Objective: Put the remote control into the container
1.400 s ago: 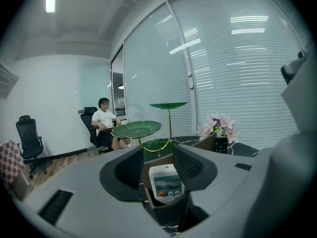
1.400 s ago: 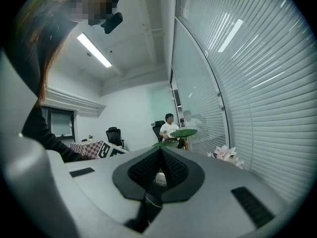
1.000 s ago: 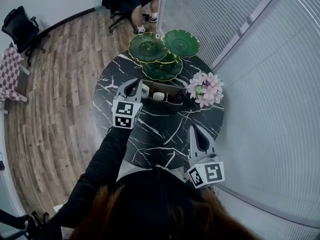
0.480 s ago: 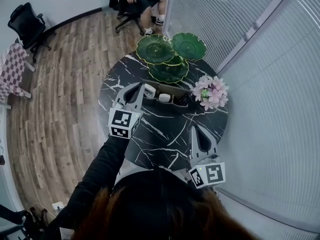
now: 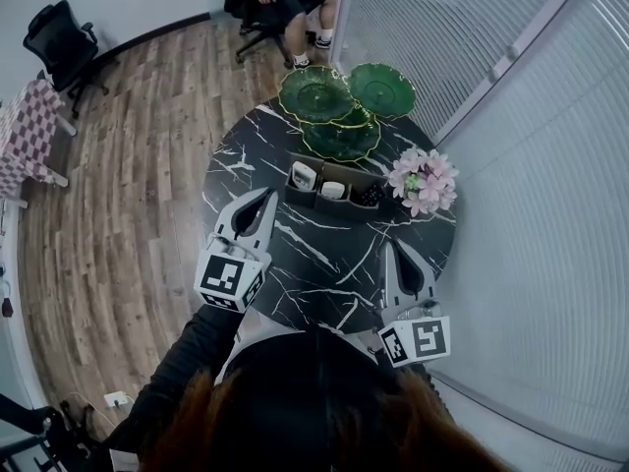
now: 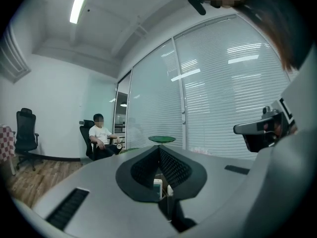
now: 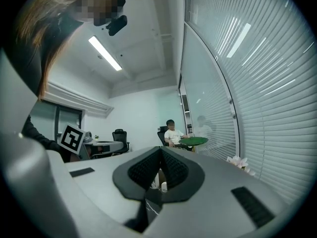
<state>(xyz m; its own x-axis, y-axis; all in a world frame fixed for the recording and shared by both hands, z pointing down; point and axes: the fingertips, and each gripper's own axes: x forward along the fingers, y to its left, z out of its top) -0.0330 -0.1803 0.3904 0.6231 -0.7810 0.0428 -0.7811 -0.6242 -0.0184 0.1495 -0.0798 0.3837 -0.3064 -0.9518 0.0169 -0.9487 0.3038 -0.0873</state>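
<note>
- Black marble with white veins makes up the round tabletop [image 5: 324, 254] – slick and hard, so the dark, boxy container [image 5: 316, 203] on it would probably slide if bumped.
- The remote control [image 5: 304, 175], a slim white slab, appears to stand on end in the container's left-end compartment; upright like that, it could topple out under a careless nudge.
- The left gripper [image 5: 263, 198] hovers short of the container's left end, jaws pressed together with nothing between them.
- The right gripper [image 5: 388, 248] sits well short of the container's right end, jaws likewise together and empty – neither gripper could steady a tipping remote without first opening.
- Green glass plates [image 5: 314, 93], scalloped and glossy, overlap just behind the container; a push on the container may rattle or chip them.
- Soft pink flowers [image 5: 425, 179] crowd the container's right end and could snag a passing gripper.
</note>
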